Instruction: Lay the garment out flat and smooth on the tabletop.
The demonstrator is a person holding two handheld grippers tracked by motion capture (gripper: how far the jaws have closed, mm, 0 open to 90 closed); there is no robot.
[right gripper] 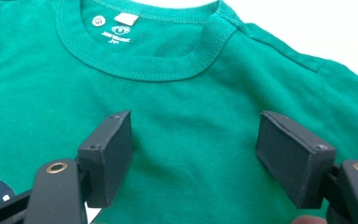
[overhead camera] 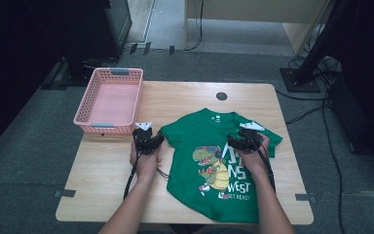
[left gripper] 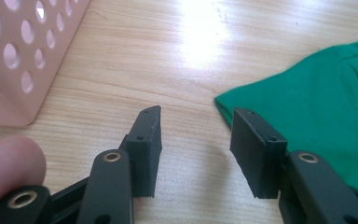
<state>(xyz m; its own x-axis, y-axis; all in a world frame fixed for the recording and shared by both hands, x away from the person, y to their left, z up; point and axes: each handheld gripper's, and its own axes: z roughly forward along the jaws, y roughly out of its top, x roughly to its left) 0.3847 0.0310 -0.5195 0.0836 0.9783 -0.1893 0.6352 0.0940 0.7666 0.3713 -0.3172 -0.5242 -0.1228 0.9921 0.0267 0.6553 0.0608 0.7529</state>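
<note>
A green child's T-shirt (overhead camera: 209,146) with a dinosaur print lies flat, face up, on the wooden table (overhead camera: 185,95), collar toward the far edge. My left gripper (overhead camera: 148,139) hovers at the shirt's left sleeve. In the left gripper view its jaws (left gripper: 196,126) stand apart over bare wood, the right-hand one just touching the sleeve hem (left gripper: 223,105), with nothing between them. My right gripper (overhead camera: 243,139) is over the shirt's right side. In the right gripper view its jaws (right gripper: 196,135) are spread wide above the chest fabric (right gripper: 182,107), below the collar (right gripper: 144,65).
A pink perforated basket (overhead camera: 84,105) stands on the table's far left corner, its corner close to the left gripper (left gripper: 14,56). A dark round grommet (overhead camera: 221,95) sits in the tabletop behind the shirt. Bare wood lies in front of the left hand.
</note>
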